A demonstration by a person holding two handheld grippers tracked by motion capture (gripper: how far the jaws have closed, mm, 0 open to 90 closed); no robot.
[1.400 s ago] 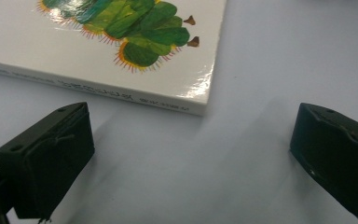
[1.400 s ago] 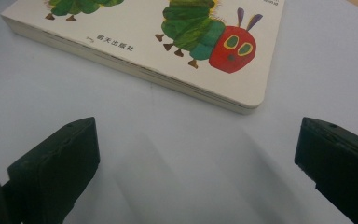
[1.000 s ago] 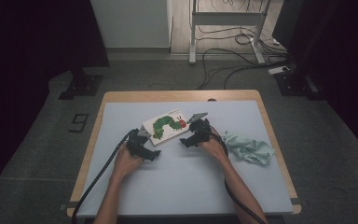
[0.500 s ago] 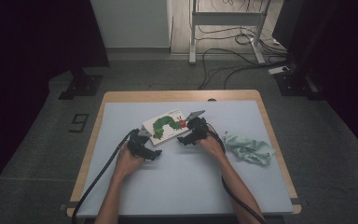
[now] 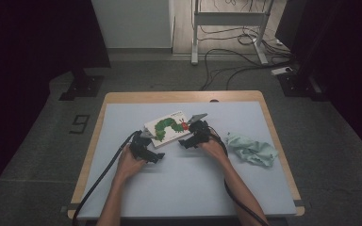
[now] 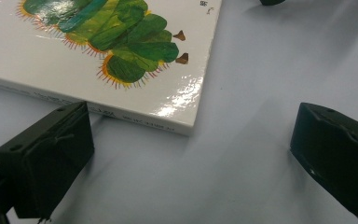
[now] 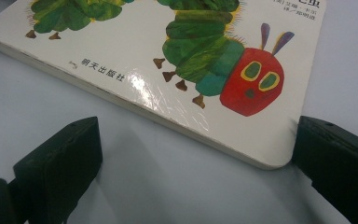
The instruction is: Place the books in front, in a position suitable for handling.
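At the book's point(image 5: 166, 127) near edge, both grippers' point(image 5: 147, 151) point(image 5: 194, 137) jaws apart, bare table point(image 5: 193, 183) behind.

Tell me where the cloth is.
In the high view the cloth lies crumpled on the table's right side, just right of the right tongs, apart from the book.

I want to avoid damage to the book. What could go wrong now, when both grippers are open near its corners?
The book lies flat on the table, so the right gripper may slide under nothing and only push it away. The left gripper has one jaw close to the spine edge; a closing squeeze could dent that corner. The glossy cover may also slip.
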